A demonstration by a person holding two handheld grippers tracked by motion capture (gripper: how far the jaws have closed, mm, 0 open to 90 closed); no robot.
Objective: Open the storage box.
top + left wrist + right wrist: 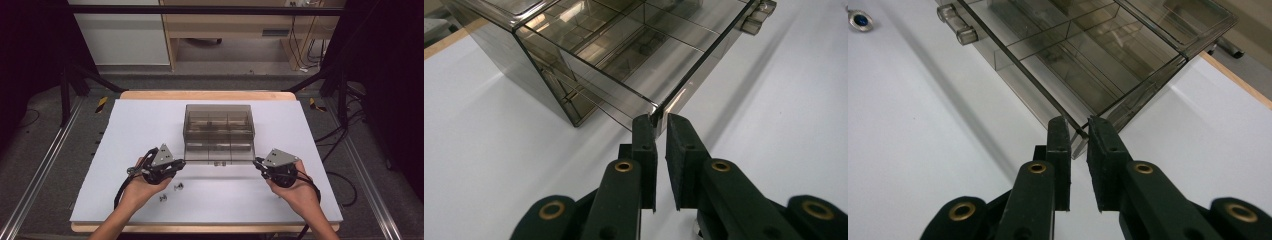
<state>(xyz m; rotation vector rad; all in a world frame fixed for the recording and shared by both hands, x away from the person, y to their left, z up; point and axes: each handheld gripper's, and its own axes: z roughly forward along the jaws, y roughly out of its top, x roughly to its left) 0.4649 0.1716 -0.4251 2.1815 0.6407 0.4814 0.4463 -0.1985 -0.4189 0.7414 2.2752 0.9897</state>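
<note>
Left to right: your left gripper (176, 165) is closed on the lid's near-left corner, and your right gripper (258, 163) is closed on its near-right corner. The smoky compartment box (218, 132) sits mid-table, its lid (218, 154) edge at 6 o'clock, hinge side at 12, long axis running 9 to 3. Uneven lifting could probably twist the thin lid or slip it free; loose screws (171, 192) lie at 7 o'clock.
</note>
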